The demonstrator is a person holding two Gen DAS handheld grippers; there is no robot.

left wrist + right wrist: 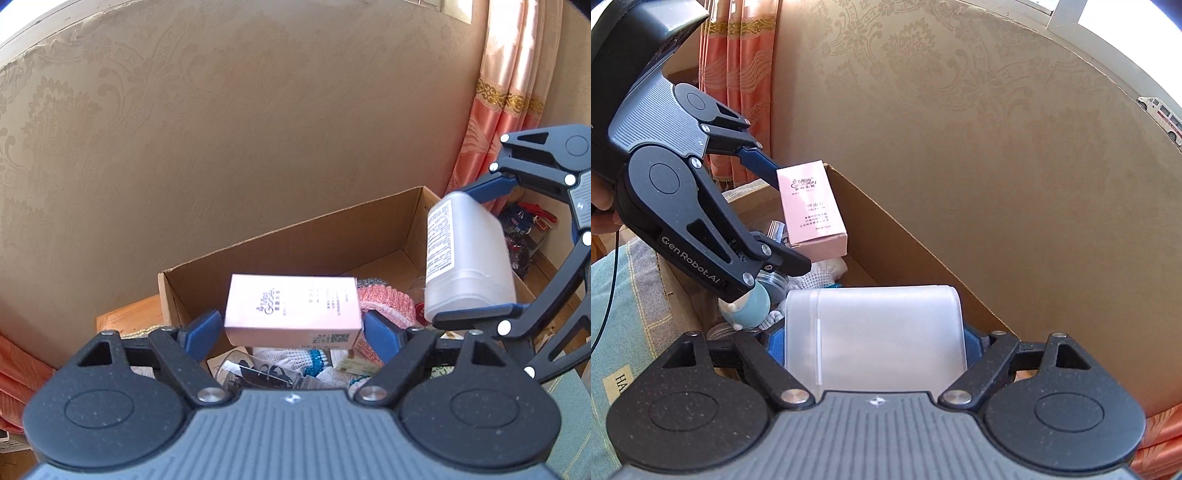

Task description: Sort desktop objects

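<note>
The left gripper (293, 332) stands open around a pink box (293, 309) above the carton (258, 254). At three o'clock, the right gripper (875, 345) clamps a white bottle (875, 336).

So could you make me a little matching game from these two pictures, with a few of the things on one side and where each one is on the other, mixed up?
Things:
1. pink box
2. white plastic bottle
3. white knitted glove
4. pale blue figurine

Places:
A. lying inside the cardboard box, below the left gripper
B. between the fingers of the right gripper
C. between the fingers of the left gripper, over the cardboard box
D. in the cardboard box, partly hidden behind the left gripper in the right wrist view

Pairs: 1-C, 2-B, 3-A, 4-D
</note>
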